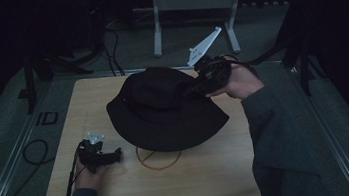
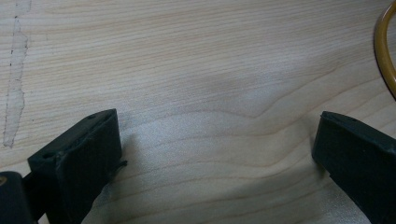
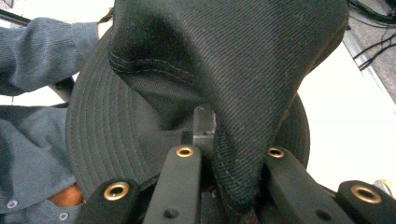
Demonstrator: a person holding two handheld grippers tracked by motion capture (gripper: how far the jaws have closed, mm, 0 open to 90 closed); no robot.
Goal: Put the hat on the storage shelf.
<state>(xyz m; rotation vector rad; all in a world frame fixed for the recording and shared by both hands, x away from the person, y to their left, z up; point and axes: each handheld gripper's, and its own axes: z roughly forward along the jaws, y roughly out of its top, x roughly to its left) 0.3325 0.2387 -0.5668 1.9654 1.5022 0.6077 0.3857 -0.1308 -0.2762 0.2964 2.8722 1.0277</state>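
Right gripper fingers pinched on black hat crown fold; left gripper fingers wide, empty, over table.

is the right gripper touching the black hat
Touching. In the right gripper view the right gripper has its jaws pinched on a fold of the black hat, with the cloth pressed between them.

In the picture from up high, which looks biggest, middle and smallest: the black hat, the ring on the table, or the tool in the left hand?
1. Black hat, by far the biggest.
2. Ring, though the hat's brim hides part of it.
3. Left tool, about as wide as the ring, so those two are close.
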